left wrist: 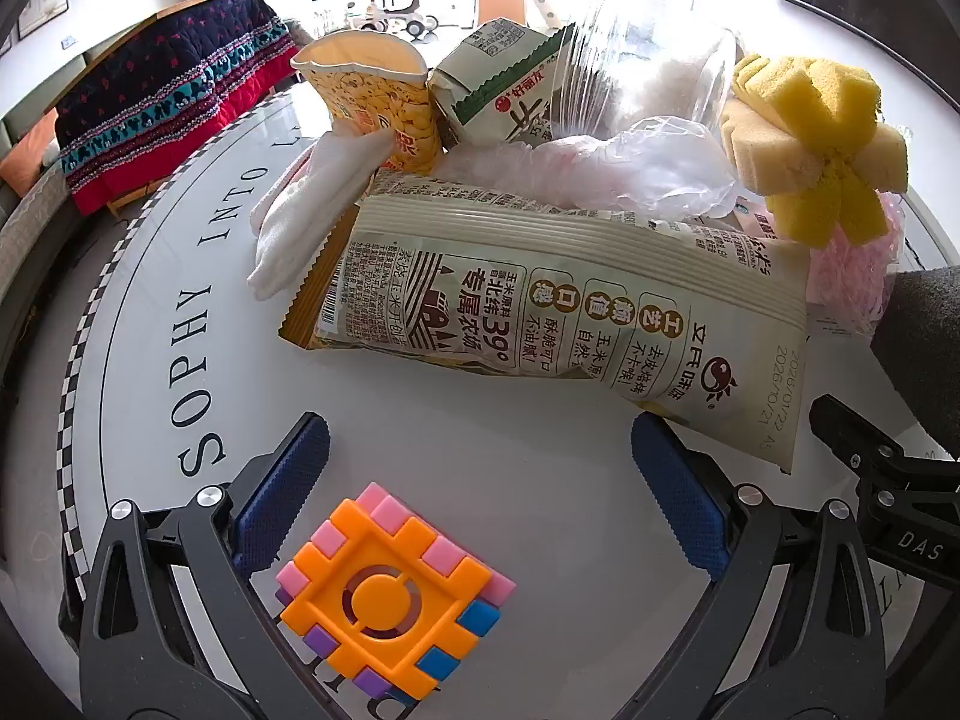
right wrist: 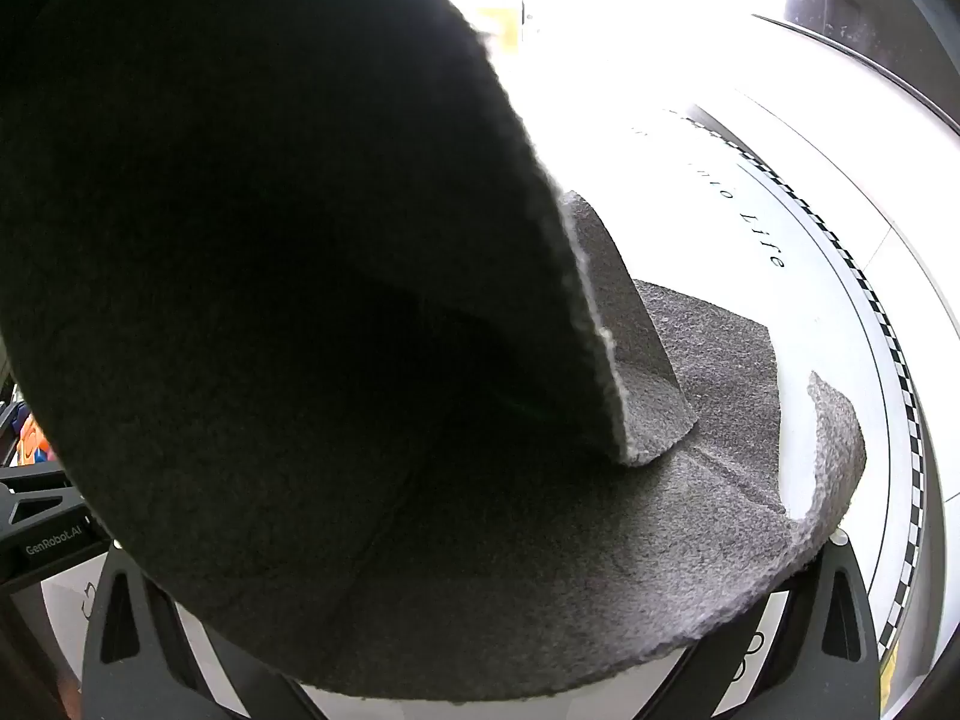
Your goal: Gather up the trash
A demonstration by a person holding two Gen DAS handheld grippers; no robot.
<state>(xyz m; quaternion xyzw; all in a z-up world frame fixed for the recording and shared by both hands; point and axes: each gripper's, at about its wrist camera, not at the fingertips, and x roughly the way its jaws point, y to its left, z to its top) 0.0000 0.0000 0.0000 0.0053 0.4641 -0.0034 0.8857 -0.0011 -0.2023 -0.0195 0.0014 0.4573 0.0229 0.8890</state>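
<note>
Trash lies heaped on a round white table point(left wrist: 150, 324) ringed with black lettering and a checkered band. A long snack bag point(left wrist: 540, 312) fronts the heap; behind it are a yellow cup point(left wrist: 384, 96), a small carton point(left wrist: 498, 72), clear plastic point(left wrist: 636, 162) and a yellow sponge point(left wrist: 822, 138). The left gripper point(left wrist: 480, 480) stands wide open, holding nothing, just short of the bag, with a toy cube point(left wrist: 390, 588) between its arms. Beyond the bag, a quilt point(left wrist: 162, 102) drapes furniture before bright windows. Grey felt point(right wrist: 420, 480) covers the right gripper's fingers; its arms are spread wide, but whether it grips the felt I cannot tell.
</note>
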